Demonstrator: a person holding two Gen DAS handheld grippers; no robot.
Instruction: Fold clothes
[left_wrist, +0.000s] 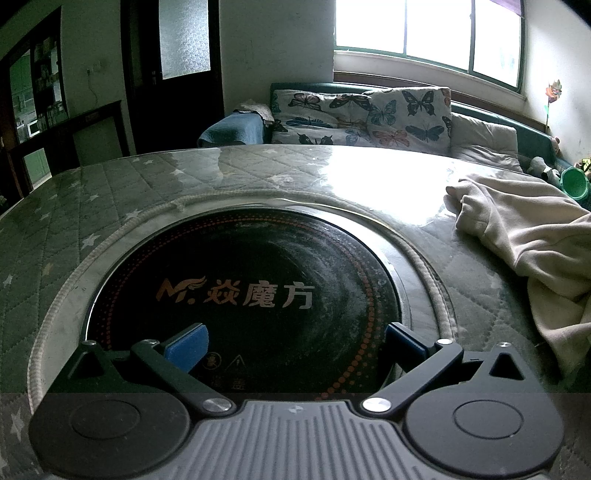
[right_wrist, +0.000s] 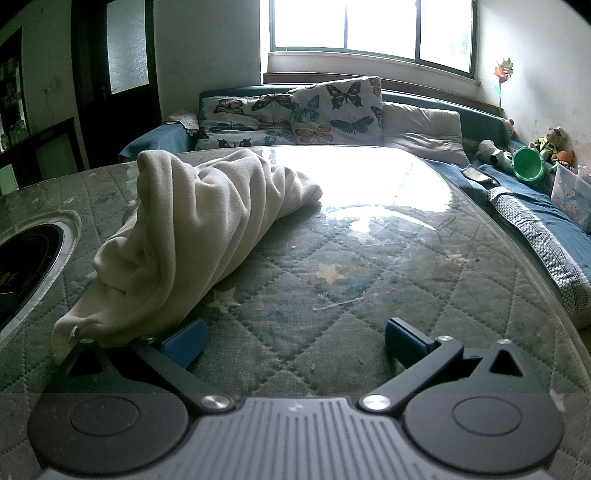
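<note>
Now we see cream garment (right_wrist: 192, 236) bunched on quilted tabletop (right_wrist: 369, 295), right of the round cooktop (left_wrist: 243, 295) | left gripper (left_wrist: 291, 343) fingers wide apart, empty, over cooktop | right gripper (right_wrist: 291, 341) fingers wide apart, empty, beside garment

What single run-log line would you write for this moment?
stage: before grasp | left gripper: open over cooktop | right gripper: open, empty | cream garment: crumpled, unfolded on table
</note>
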